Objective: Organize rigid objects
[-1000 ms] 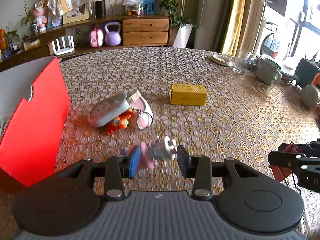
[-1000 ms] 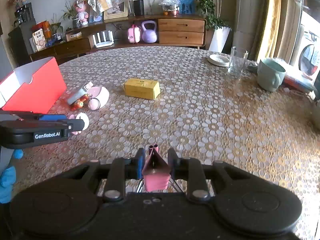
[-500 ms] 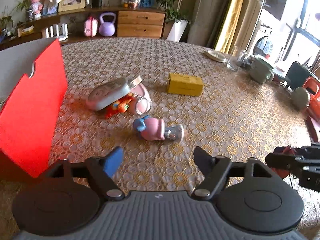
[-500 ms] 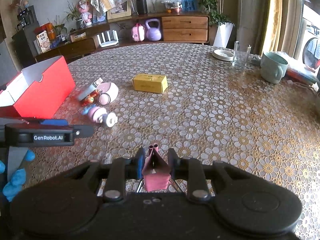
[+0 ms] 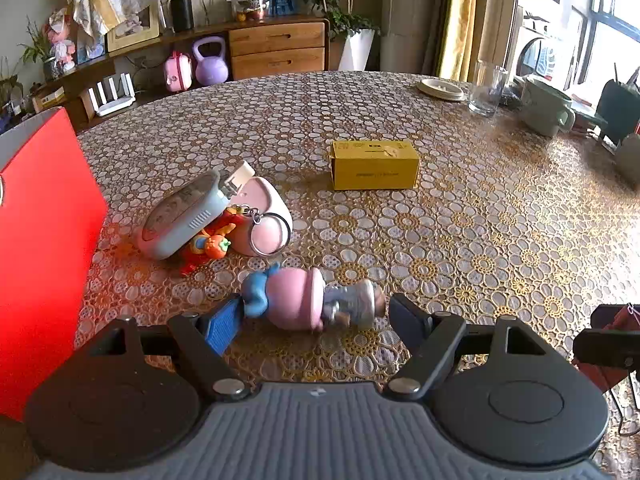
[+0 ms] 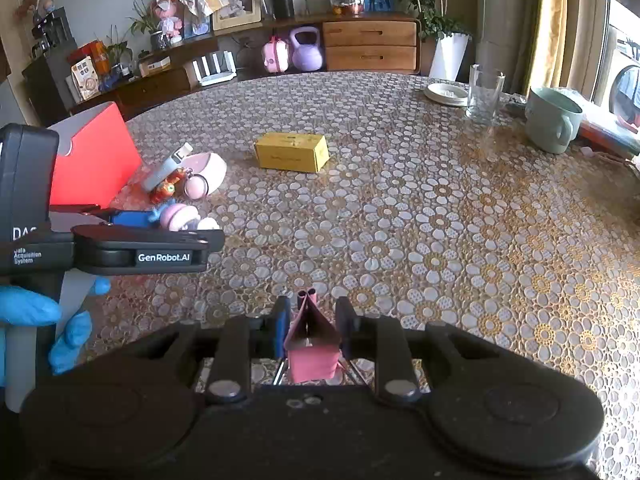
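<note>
The left gripper (image 5: 314,318) has just been opening its jaws; they stand wide apart around a pink toy figure (image 5: 304,300) lying on its side on the desk (image 5: 460,232), neither pad pressing it. The right gripper (image 6: 312,322) has its jaws clamped on a pink binder clip (image 6: 311,344). A yellow box (image 5: 374,164) sits farther back, a red box (image 5: 40,248) at left

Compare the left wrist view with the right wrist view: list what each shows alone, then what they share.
Left wrist only: the open left tongs straddling the lying pink-and-blue toy figurine. Right wrist only: the blue-gloved hand and the pink folded binder clip clamped in the right tongs. Shared: the red cardboard box, yellow rectangular carton, clear drinking glass, pale green mug.
</note>
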